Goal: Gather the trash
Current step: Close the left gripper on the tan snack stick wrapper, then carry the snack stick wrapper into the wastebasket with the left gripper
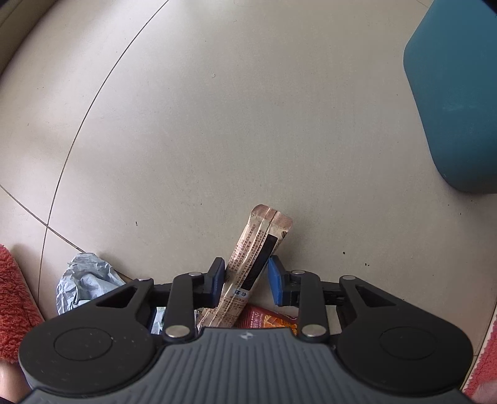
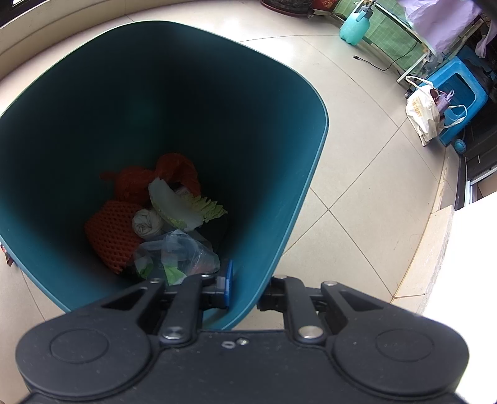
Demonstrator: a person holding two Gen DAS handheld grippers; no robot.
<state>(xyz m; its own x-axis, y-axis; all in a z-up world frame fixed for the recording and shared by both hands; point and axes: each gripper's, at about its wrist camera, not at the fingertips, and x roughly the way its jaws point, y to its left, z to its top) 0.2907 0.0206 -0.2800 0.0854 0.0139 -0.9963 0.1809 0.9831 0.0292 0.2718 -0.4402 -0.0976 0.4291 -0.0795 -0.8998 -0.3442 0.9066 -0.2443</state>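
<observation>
In the left wrist view my left gripper has its blue pads on either side of a beige stick wrapper that pokes forward above the tiled floor; a small gap shows at the right pad. Below it lie a red-orange snack packet and a crumpled grey-blue wrapper. In the right wrist view my right gripper is shut on the near rim of the teal trash bin, one finger inside, one outside. The bin holds orange netting, a cabbage leaf and a clear bag.
The teal bin stands at the right in the left wrist view. Pink fuzzy slippers flank the floor at both lower corners. In the right wrist view a blue stool, a white bag and a spray bottle stand far right.
</observation>
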